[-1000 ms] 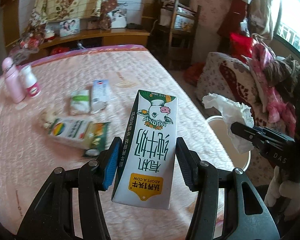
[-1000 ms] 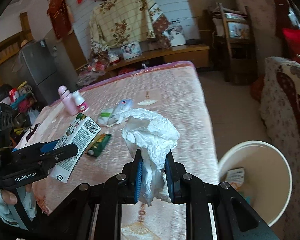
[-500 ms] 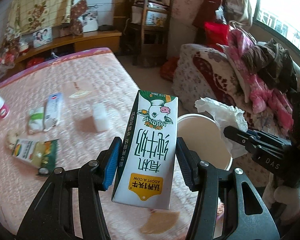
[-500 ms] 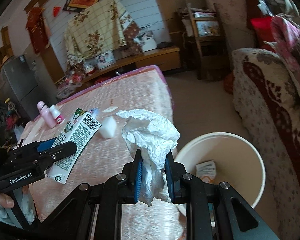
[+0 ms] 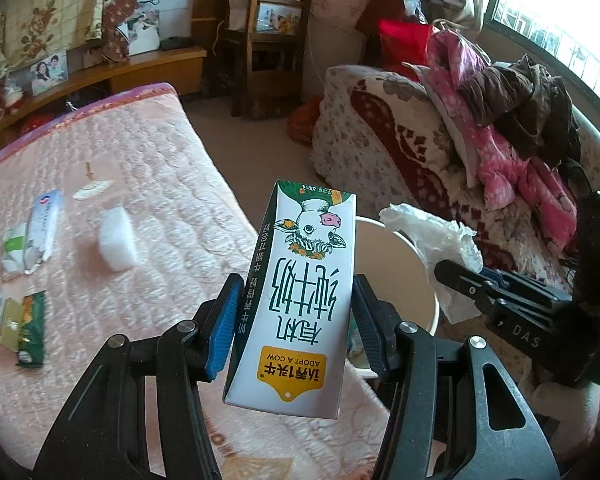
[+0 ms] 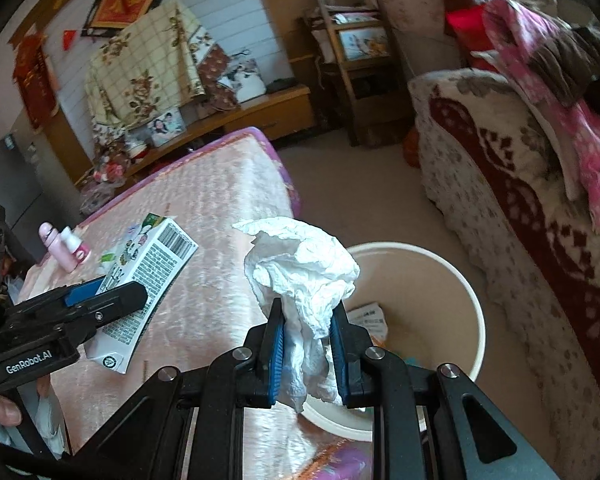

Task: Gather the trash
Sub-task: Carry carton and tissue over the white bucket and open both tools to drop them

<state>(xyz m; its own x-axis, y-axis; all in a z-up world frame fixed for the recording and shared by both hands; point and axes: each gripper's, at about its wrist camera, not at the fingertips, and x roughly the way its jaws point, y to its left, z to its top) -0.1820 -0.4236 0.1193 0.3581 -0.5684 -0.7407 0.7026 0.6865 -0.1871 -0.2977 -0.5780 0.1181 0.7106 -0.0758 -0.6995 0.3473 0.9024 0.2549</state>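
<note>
My left gripper (image 5: 294,312) is shut on a white and green milk carton (image 5: 300,296) and holds it upright over the bed's edge, beside the cream trash bin (image 5: 396,264). My right gripper (image 6: 306,344) is shut on a crumpled white tissue (image 6: 300,272) and holds it above the near rim of the bin (image 6: 452,280). The bin holds some paper scraps (image 6: 370,318). The carton also shows in the right wrist view (image 6: 148,276), and the tissue in the left wrist view (image 5: 436,236).
The pink quilted bed (image 5: 148,184) carries a white block (image 5: 118,238), flat packets (image 5: 40,232), a green wrapper (image 5: 30,328) and pink bottles (image 6: 62,246). A patterned sofa (image 5: 400,140) with piled clothes stands right of the bin. A wooden chair (image 5: 268,36) stands behind.
Both grippers have swung right from over the bed toward the bin, which now sits closer and more central. Both holds are unchanged.
</note>
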